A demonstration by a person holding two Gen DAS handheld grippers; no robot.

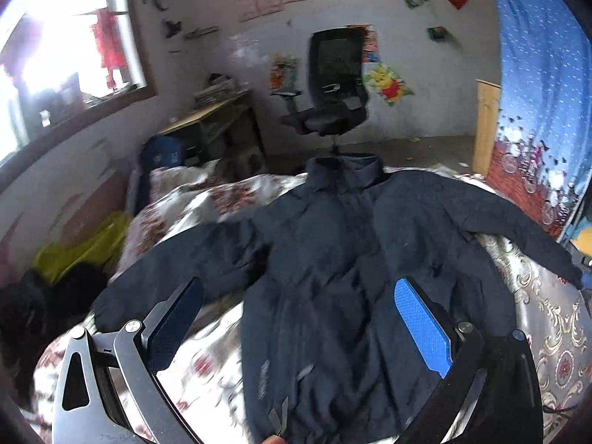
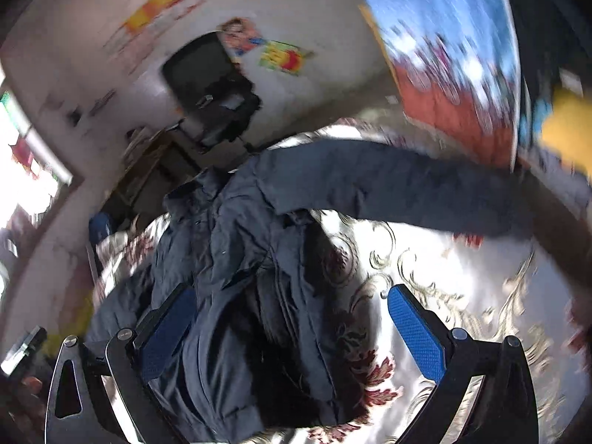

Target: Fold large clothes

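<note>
Across the floral bedspread (image 1: pixel 547 336), dark navy jacket (image 1: pixel 333 259) spread front-up, collar (image 1: pixel 344 170) toward the far edge near the office chair (image 1: pixel 333 85), both sleeves flung out wide. Nothing folded yet, by the look of it. Left gripper (image 1: pixel 299 329) hanging over the lower body of the jacket, pads spread wide, nothing between them. Right gripper (image 2: pixel 292 329) likewise released and empty, straddling the jacket's right edge, one finger above cloth, the other above bare bedspread. Right view badly blurred, so fine detail lost there.

Sleeve first, probably. Right sleeve (image 2: pixel 388 188) stretched well out toward the blue curtain (image 2: pixel 436 37); left sleeve (image 1: pixel 174 266) angled down toward the near-left corner. Best to pinch near the cuff, taking the whole thickness of the padded cloth, not just the outer shell. Then lift only enough to clear the body and carry it across the chest, laying it flat. Worth keeping the shoulder seam as the hinge. Slippery, puffy fabric, likely to spring back, so press down before letting go. Same again on the other side.
</note>
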